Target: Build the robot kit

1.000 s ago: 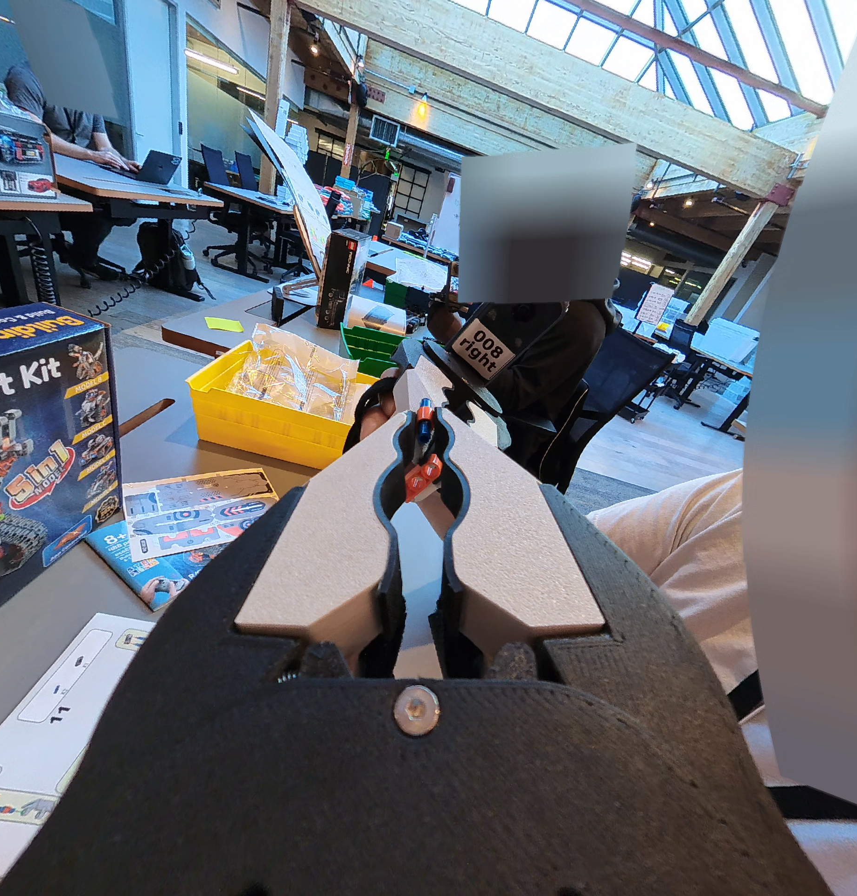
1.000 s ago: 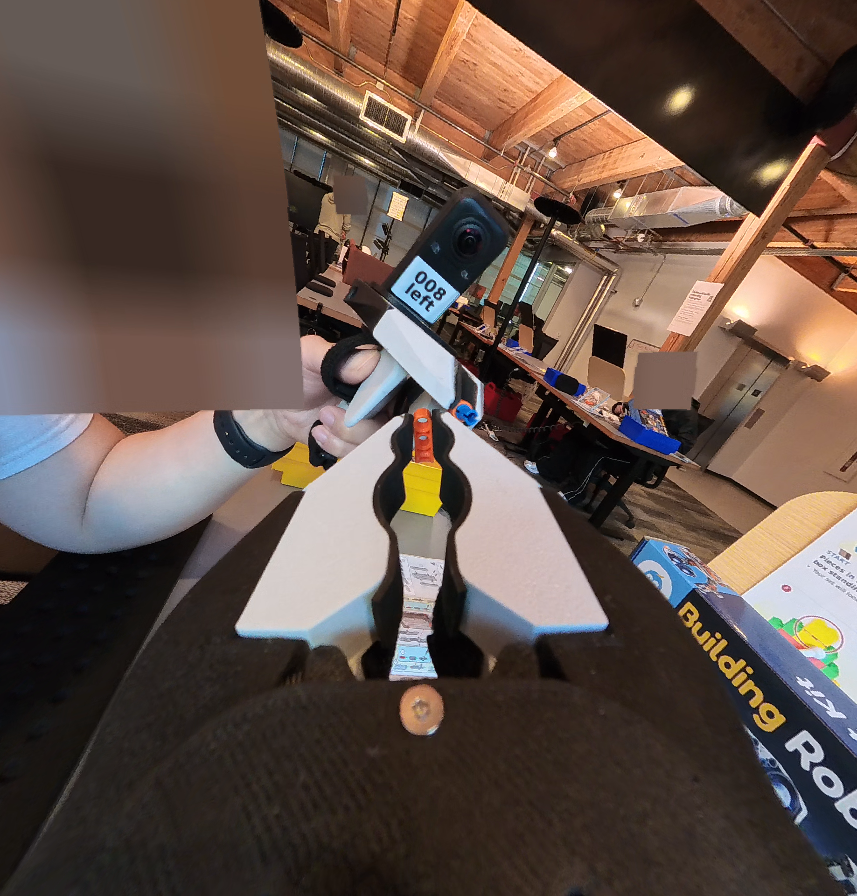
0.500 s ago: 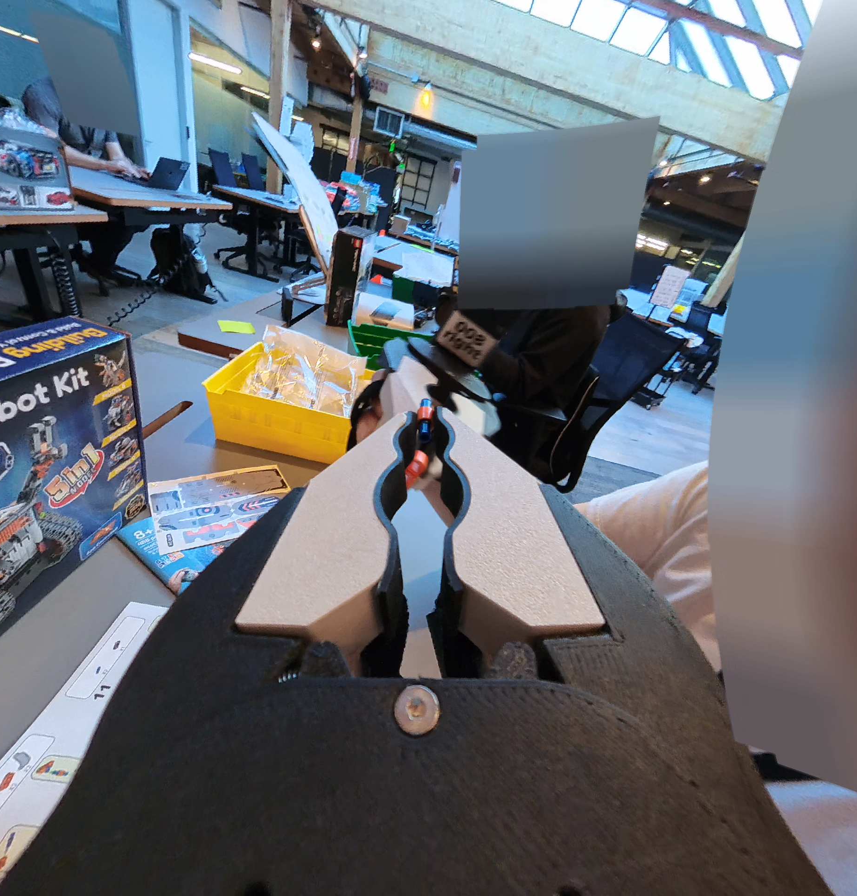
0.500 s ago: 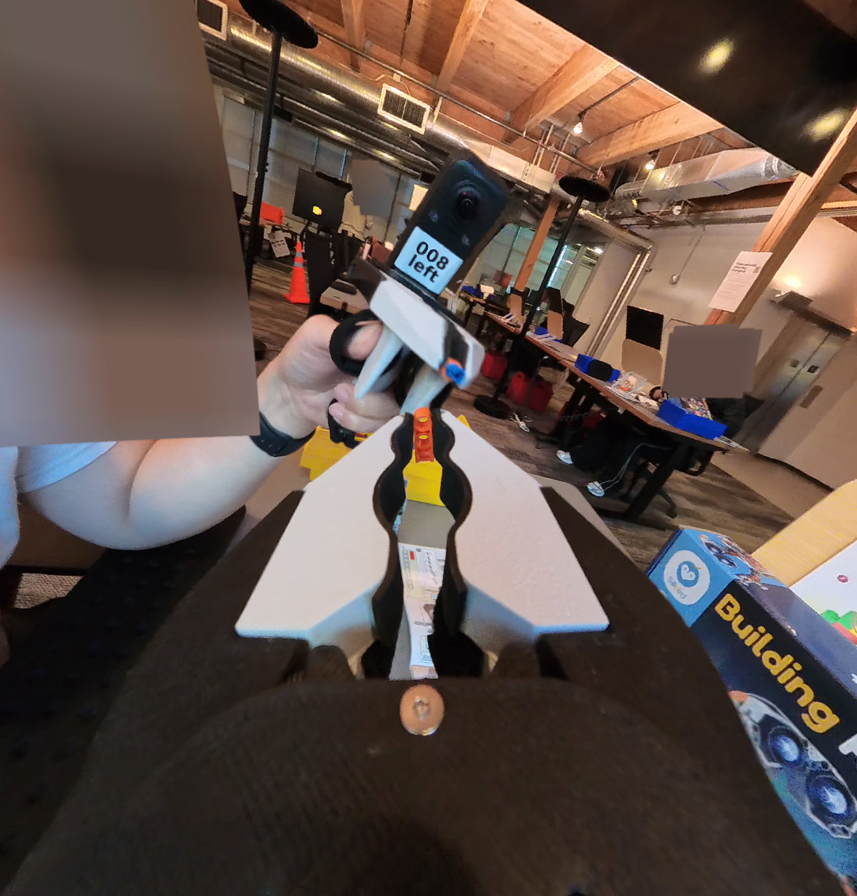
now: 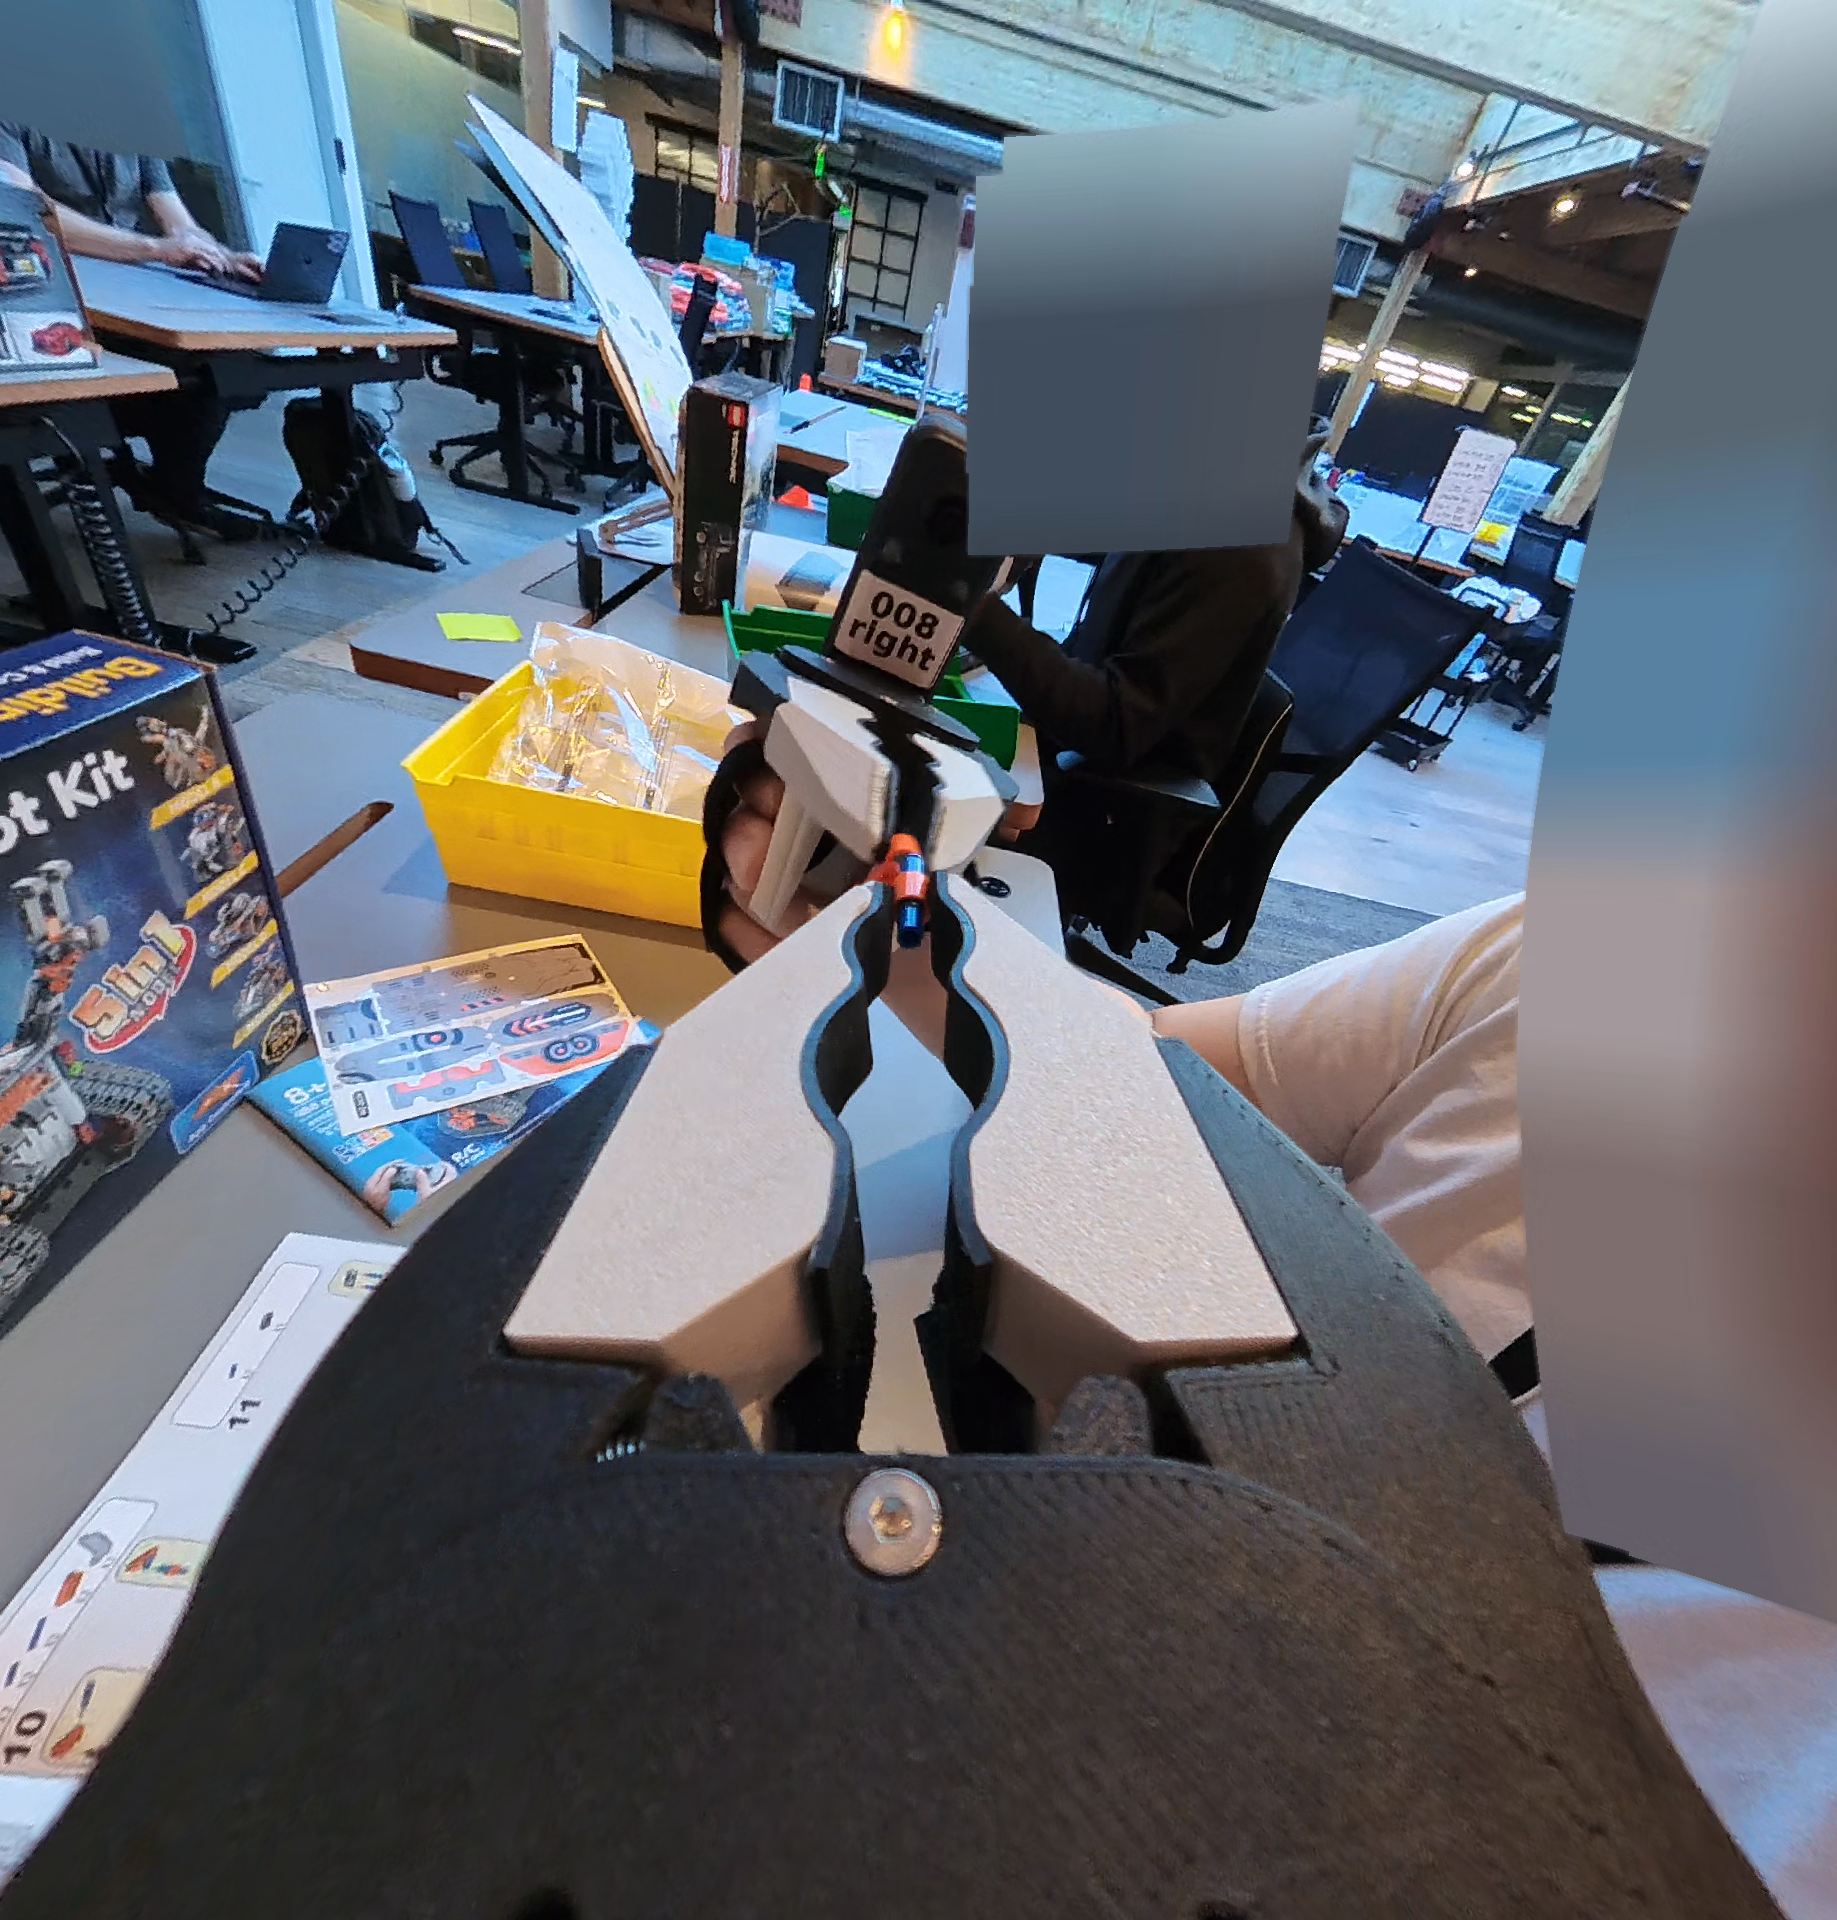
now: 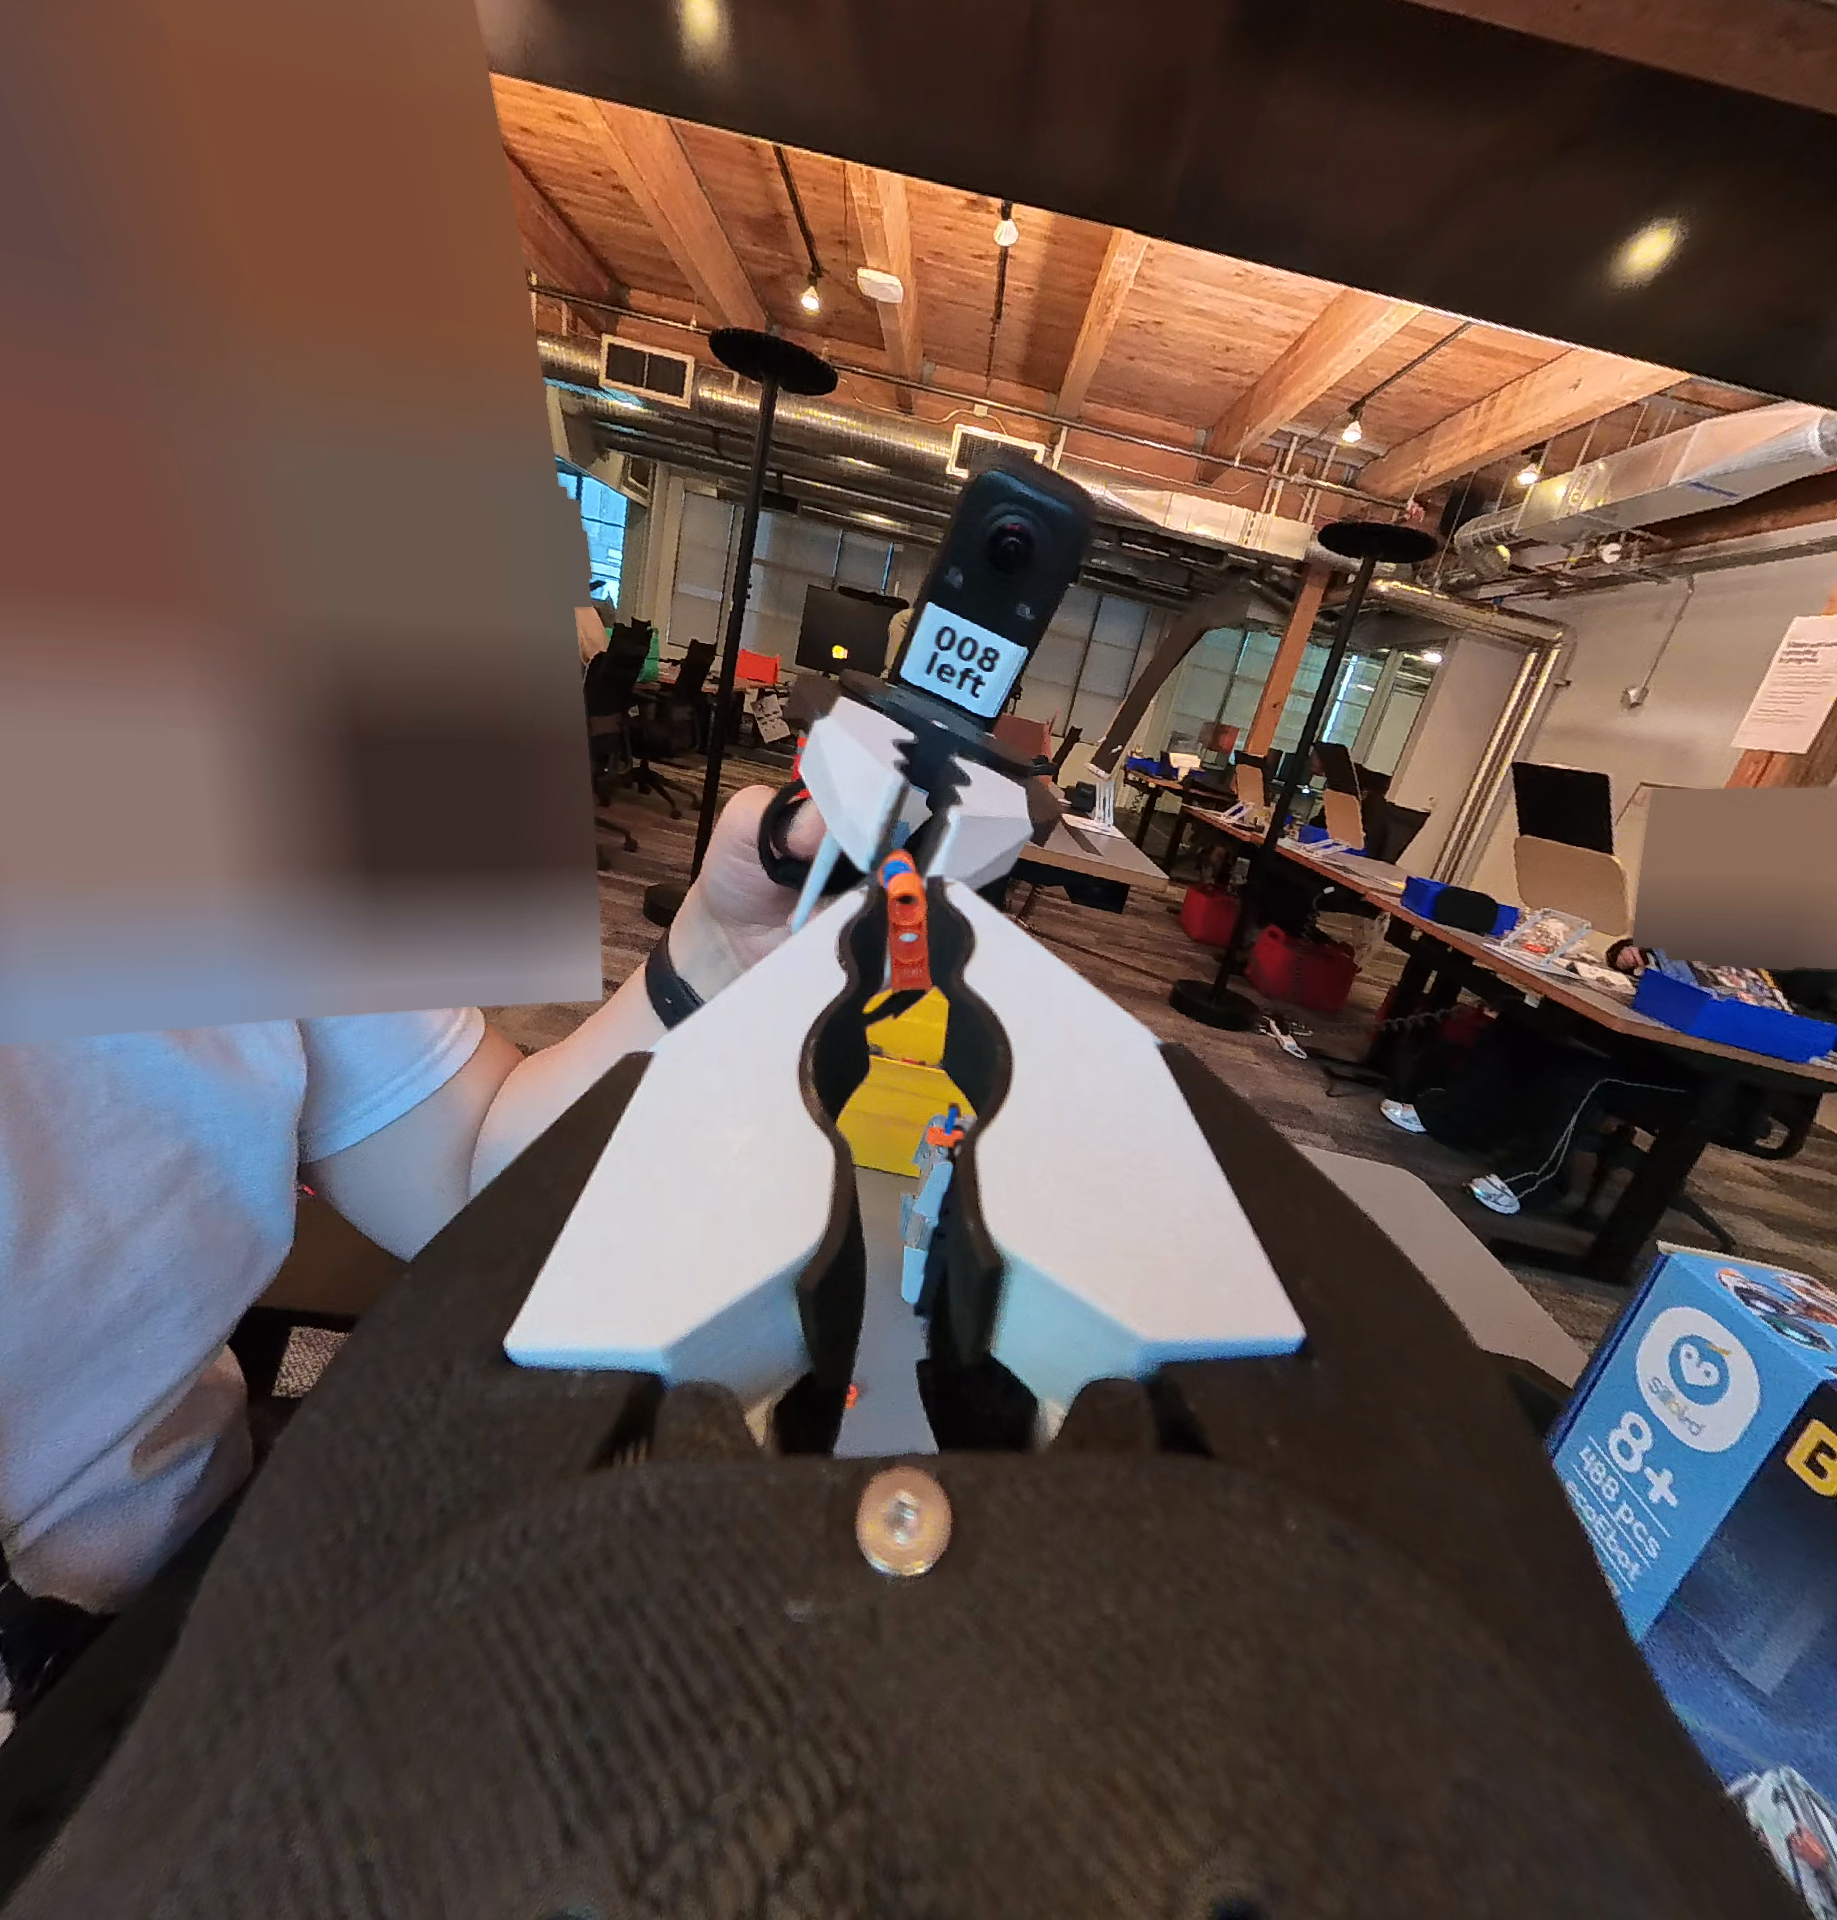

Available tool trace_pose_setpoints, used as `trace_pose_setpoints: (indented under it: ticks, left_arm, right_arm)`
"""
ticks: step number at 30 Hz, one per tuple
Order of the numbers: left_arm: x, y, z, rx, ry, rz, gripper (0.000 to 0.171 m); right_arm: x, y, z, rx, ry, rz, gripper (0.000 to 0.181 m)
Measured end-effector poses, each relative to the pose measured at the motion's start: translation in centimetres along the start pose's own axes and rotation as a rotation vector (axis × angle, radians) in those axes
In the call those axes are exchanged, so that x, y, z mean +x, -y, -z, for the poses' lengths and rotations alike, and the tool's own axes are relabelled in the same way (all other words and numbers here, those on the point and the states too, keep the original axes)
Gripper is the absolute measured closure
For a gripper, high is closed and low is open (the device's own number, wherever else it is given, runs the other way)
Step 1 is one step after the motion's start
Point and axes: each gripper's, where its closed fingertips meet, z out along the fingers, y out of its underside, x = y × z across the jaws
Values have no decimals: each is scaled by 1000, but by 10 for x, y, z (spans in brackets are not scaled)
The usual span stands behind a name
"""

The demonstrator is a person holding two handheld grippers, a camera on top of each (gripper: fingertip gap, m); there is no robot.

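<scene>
Grey worktop (image 5: pixel 353 748): yellow plastic bin (image 5: pixel 561 831) of clear bags at far left.
Left gripper (image 5: pixel 906 914): fingers narrowed onto small blue peg (image 5: pixel 910 921).
Right gripper (image 6: pixel 906 914): fingers pinching slim orange connector piece (image 6: pixel 906 935).
Pieces meet tip to tip in mid-air; axial alignment advisable, pressure gentle.

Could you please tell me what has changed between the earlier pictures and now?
The left gripper and right gripper have drawn tip to tip, so the blue pin now meets the orange piece. Both grippers stay shut on their parts. The yellow bin and toy box are unmoved.
</scene>
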Motion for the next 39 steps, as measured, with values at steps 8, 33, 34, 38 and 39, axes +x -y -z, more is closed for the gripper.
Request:
trace_pose_setpoints:
  ticks: [8,33,34,38,39]
  left_arm:
    - [2,-6,-3,-30,-41,47,167]
    - [10,-28,4,-142,-186,224,166]
    - [12,-29,4,-148,-202,223,166]
    - [19,-28,4,-141,-270,225,167]
    - [21,-26,3,-132,-287,230,166]
  right_arm:
    - [-5,-3,1,-36,21,38,175]
    - [-24,-22,-4,-349,-116,738,176]
    - [-27,-23,-5,-342,-99,726,175]
    - [-33,-19,-5,-295,-53,670,175]
    - [-35,-17,-5,-276,-47,659,175]
